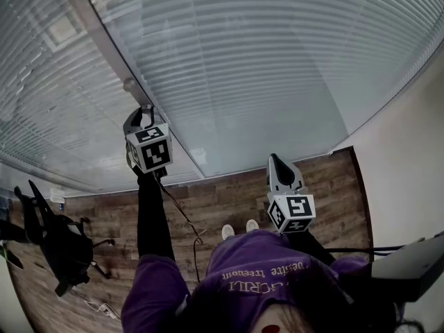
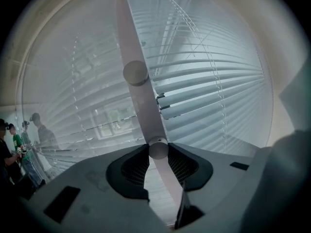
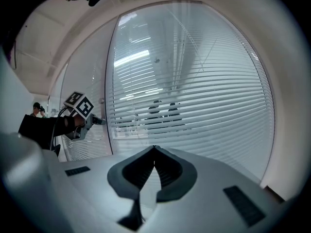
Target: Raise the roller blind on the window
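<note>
The left gripper (image 2: 157, 145) is clamped on a small round white knob (image 2: 158, 150) on the pale vertical window post (image 2: 132, 33), below a second, larger round knob (image 2: 135, 73) on the same post. The white slatted blind (image 1: 263, 68) hangs lowered behind the glass on both sides of the post. Well right of the post, the right gripper (image 3: 154, 148) faces the blind, its jaws pressed together on nothing.

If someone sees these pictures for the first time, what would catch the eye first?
First the big slatted blind behind glass, filling the top of the head view. Next the left tongs, held up at the pale frame post and shut on a small round knob, with a second knob higher up. The right tongs, to their right, are shut on nothing.
</note>
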{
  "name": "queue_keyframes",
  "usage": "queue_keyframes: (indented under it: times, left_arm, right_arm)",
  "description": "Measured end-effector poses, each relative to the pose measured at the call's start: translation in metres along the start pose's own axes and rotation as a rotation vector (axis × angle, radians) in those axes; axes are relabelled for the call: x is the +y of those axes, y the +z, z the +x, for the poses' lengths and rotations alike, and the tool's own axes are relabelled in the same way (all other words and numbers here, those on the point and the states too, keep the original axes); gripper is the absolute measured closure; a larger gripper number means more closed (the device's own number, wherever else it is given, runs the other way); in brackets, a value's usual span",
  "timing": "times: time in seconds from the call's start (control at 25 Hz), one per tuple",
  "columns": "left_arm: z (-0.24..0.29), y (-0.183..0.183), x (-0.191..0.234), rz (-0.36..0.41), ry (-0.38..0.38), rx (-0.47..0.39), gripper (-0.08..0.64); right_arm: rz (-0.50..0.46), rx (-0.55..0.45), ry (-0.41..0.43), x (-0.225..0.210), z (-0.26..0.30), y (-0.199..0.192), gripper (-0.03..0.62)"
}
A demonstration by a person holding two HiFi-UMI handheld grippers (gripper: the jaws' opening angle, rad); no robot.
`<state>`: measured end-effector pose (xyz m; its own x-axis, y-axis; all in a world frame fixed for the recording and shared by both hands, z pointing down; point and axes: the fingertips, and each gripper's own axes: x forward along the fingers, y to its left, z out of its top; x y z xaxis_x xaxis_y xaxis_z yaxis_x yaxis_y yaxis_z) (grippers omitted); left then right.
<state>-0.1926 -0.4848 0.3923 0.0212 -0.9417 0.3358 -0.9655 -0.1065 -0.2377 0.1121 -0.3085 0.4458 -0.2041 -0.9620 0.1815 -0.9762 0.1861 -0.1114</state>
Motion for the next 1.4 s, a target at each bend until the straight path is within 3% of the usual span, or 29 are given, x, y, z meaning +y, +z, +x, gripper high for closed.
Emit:
queue_keyframes:
  times: [0.68,1.4]
  left_arm:
    - [-0.0023,0.0006,-0.002,0.192,0.054,0.019,0.437]
    - [-0.0017,-0.0002,-0.0022,0.494,0.159,0.034,0.437]
  right_arm:
    - [-0.003,0.001,0.004,0.001,-0.0025,0.0022,0.594]
    - [-0.012,-0.007,0.012,0.0024,-0.0004,0.0021,0.594]
